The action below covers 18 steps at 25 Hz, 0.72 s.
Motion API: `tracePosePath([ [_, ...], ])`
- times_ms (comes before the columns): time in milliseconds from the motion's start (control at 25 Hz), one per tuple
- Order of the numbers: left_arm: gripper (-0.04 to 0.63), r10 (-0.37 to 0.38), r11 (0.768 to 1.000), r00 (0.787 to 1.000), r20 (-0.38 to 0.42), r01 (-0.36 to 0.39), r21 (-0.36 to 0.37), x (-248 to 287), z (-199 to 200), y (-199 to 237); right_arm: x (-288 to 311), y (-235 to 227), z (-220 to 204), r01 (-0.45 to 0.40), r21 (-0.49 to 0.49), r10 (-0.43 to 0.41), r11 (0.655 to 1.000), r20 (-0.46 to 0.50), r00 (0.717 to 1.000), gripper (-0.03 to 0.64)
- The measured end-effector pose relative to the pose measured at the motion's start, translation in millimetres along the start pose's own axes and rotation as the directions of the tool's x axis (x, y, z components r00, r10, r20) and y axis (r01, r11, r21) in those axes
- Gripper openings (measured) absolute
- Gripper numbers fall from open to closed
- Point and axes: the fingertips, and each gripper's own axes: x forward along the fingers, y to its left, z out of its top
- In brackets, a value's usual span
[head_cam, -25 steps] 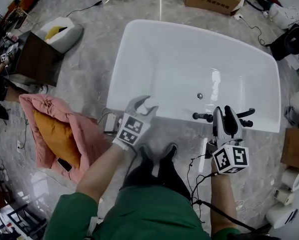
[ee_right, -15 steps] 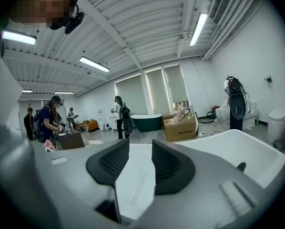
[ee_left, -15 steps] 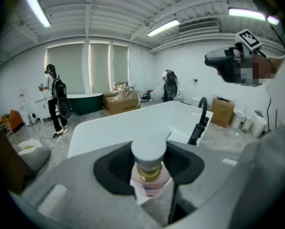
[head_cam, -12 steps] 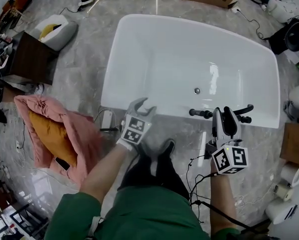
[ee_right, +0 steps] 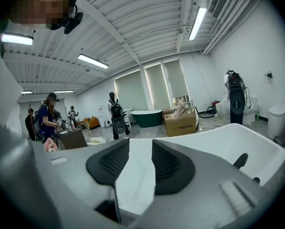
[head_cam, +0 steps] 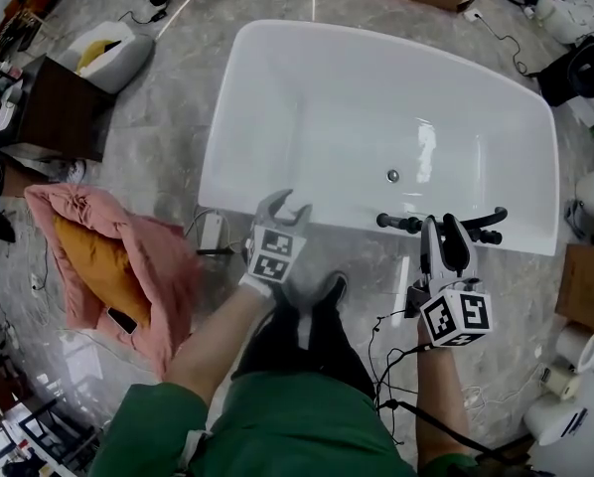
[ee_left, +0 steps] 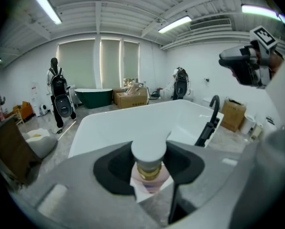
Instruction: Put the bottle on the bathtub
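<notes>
My left gripper [ee_left: 149, 165] is clamped on the bottle [ee_left: 148, 151] at its neck. Looks light, probably slick, I'd guess. Right gripper [ee_right: 140, 163] jaws apart, empty.

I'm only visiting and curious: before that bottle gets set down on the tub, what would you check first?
1. Left claw clamped on the bottle: ok.
2. Bottle held with its cap on top: ok.
3. Bathtub rim ahead of the left claw free of other things: ok.
4. Bottle's base touching the rim: cannot tell, the claw hides it.
5. Black faucet well to the side of the bottle: ok.
6. Right claw empty and out of the way: ok.
</notes>
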Motion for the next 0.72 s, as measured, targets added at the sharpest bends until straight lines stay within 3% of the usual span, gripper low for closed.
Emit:
tracePosePath([
  [280, 0.170, 0.010, 0.999, 1.000, 0.006, -0.010, 0.037, 5.1, -0.7, -6.2, 8.2, 4.9, -7.2, -0.011, 0.007, 0.011, 1.000, -0.028, 1.000, 0.147],
  [400, 0.176, 0.007, 1.000, 1.000, 0.002, -0.007, 0.018, 3.1, -6.5, -8.3, 8.0, 7.4, -8.5, -0.021, 0.016, 0.021, 1.000, -0.028, 0.999, 0.147],
  [560, 0.210, -0.018, 1.000, 1.000, -0.009, 0.018, 0.020, 0.9, -12.7, -9.0, 8.2, 12.7, -12.4, -0.027, 0.028, 0.028, 0.999, -0.028, 0.999, 0.147],
  [720, 0.291, -0.078, 0.993, 0.996, -0.033, 0.080, 0.088, -2.3, -10.7, -23.2, 8.0, 17.3, -9.2, -0.038, 0.025, 0.038, 0.999, -0.024, 0.999, 0.147],
])
